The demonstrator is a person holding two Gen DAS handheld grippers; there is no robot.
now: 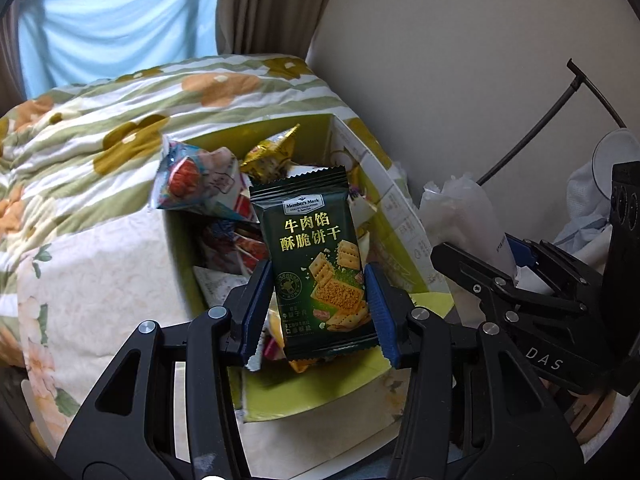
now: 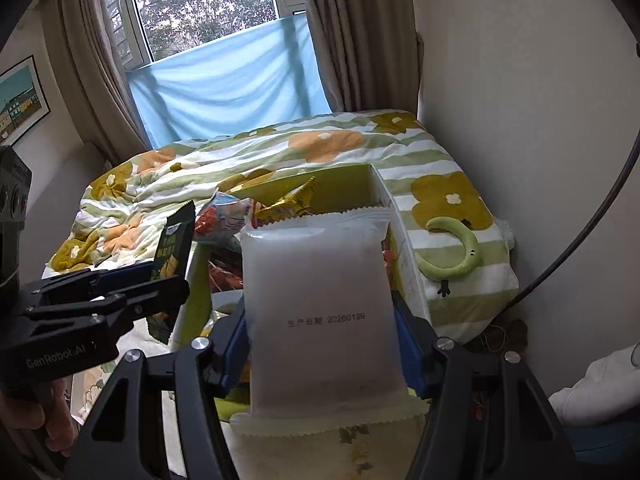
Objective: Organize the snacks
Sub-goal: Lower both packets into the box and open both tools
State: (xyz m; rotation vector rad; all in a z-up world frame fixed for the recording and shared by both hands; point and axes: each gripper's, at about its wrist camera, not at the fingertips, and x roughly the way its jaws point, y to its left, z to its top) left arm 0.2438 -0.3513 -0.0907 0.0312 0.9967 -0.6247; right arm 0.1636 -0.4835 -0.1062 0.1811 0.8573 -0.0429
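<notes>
My left gripper [image 1: 318,304] is shut on a dark green cracker packet [image 1: 316,256], held upright above an open yellow-green box [image 1: 400,216] that lies on the bed. The box holds several snack packets, among them a red-and-white one [image 1: 200,184] and a gold one [image 1: 268,156]. My right gripper [image 2: 324,340] is shut on a frosted white packet [image 2: 320,300] with a printed date, held above the same box [image 2: 384,192]. The left gripper [image 2: 120,288] with the green packet [image 2: 172,248] shows at the left of the right wrist view. The right gripper [image 1: 520,280] shows at the right of the left wrist view.
The box rests on a floral striped quilt [image 2: 328,140]. A green crescent-shaped object [image 2: 456,256] lies on the quilt right of the box. A wall stands close on the right, with a thin black curved rod [image 1: 532,128]. Window, blue cloth and curtains are behind.
</notes>
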